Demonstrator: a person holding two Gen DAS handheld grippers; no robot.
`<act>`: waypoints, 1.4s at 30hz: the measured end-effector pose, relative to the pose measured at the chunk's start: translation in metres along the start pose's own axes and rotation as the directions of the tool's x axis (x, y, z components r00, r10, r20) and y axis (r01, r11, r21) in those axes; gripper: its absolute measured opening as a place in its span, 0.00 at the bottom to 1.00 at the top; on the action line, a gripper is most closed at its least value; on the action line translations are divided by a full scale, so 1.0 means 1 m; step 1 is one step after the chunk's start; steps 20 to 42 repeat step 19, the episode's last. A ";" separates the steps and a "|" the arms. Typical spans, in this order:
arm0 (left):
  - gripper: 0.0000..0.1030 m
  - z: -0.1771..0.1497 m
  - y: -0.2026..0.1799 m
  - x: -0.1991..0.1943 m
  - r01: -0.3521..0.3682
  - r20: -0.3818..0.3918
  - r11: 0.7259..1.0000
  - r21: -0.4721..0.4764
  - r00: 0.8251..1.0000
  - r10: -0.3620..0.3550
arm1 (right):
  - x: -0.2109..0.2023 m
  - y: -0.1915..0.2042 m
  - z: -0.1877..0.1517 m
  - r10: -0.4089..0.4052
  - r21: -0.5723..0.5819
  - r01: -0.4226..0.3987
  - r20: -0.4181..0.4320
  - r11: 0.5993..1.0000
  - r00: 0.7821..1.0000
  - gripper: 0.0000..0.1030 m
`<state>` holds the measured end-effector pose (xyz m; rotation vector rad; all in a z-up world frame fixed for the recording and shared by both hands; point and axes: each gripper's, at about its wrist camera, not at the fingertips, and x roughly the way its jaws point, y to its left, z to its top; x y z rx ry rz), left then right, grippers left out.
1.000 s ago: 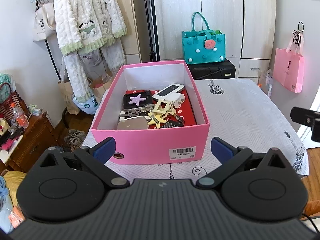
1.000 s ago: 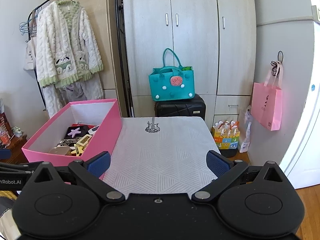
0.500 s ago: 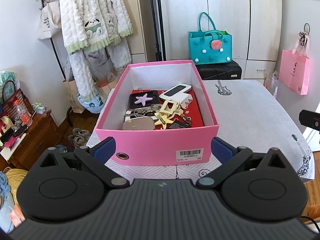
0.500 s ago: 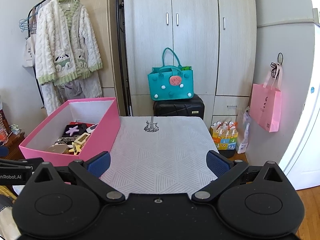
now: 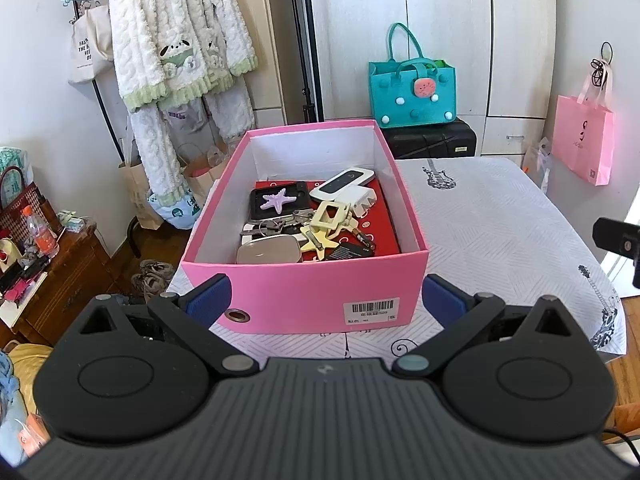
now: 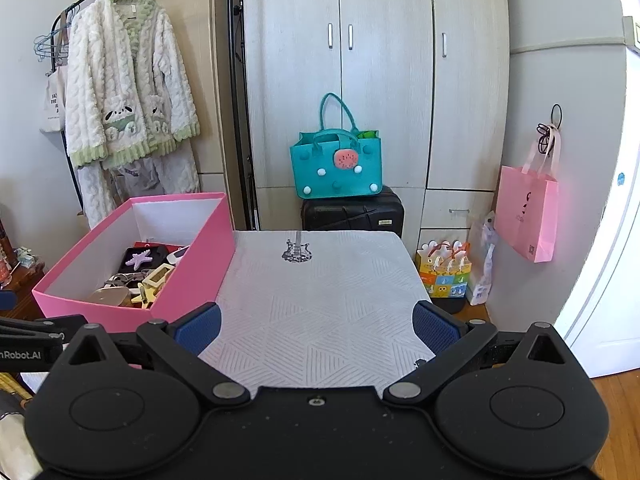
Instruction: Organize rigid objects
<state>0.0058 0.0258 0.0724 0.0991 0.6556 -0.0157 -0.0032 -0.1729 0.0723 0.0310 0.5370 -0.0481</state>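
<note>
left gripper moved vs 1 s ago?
Yes. In the left wrist view the pink box and teal bag have slid rightward, so the open left gripper has shifted or swung left.

Left wrist view: the camera sits behind the left tongs (image 5: 324, 300), whose blue pads spread wide across the lower frame, and looks forward and slightly down, close to the near wall of the pink box (image 5: 304, 292) at frame centre, so that the box interior is open to view.

Right wrist view: the camera sits behind the right tongs (image 6: 316, 326), also spread wide, and faces more level across the counter (image 6: 320, 304) toward the wardrobe (image 6: 340, 80); the pink box (image 6: 192, 264) lies at middle left.

Shared field: box, counter cloth with its guitar print, teal bag (image 5: 412, 92) (image 6: 336, 164), pink bag (image 5: 584, 136) (image 6: 526, 212) and hanging robe (image 5: 176, 40) (image 6: 128, 92).
</note>
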 end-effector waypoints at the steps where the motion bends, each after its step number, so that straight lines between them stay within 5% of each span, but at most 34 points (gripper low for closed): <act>1: 1.00 0.000 0.000 0.000 0.000 -0.002 1.000 -0.001 1.000 0.000 | 0.000 0.001 0.000 0.000 -0.001 0.000 0.000 1.000 1.000 1.00; 42: 1.00 -0.001 0.002 -0.006 -0.014 0.024 1.000 -0.011 1.000 0.014 | 0.001 0.002 -0.002 -0.003 -0.006 0.003 -0.004 1.000 1.000 1.00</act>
